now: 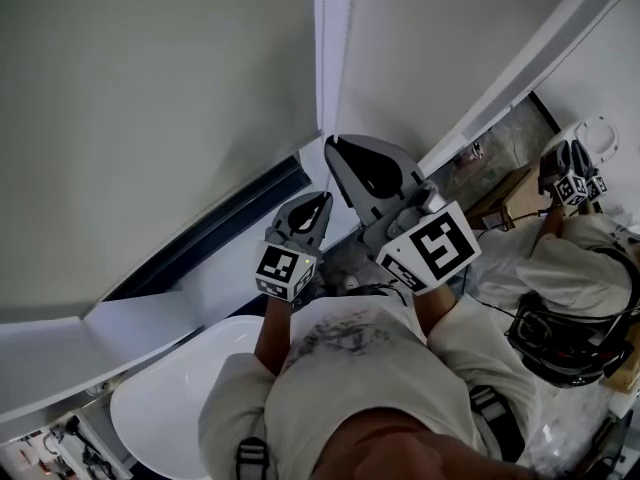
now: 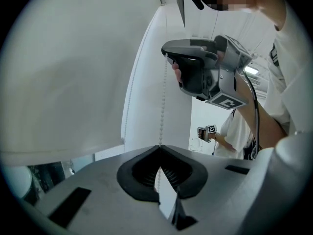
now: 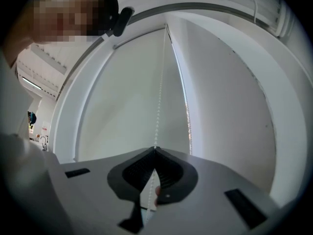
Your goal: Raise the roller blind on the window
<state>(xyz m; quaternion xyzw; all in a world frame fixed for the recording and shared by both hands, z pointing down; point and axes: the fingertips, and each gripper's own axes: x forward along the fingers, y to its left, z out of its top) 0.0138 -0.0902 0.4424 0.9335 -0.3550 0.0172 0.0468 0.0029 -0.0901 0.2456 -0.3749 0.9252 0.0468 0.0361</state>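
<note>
The pale roller blind (image 1: 150, 98) fills the left of the head view and hangs low over the window. Its white bead chain (image 2: 162, 106) runs down beside the blind's edge. My left gripper (image 2: 159, 147) is shut on this chain, which passes between its closed tips. My right gripper (image 3: 155, 149) is shut on the same chain (image 3: 159, 111) higher up. In the left gripper view the right gripper (image 2: 195, 72) sits directly above, on the chain. In the head view the left gripper (image 1: 322, 200) is just below and left of the right gripper (image 1: 333, 143).
A white window frame (image 1: 520, 68) slants up to the right. A dark strip of glass (image 1: 220, 228) shows under the blind. A white rounded table (image 1: 170, 408) lies below left. Another person holding grippers (image 1: 570, 183) stands at the right.
</note>
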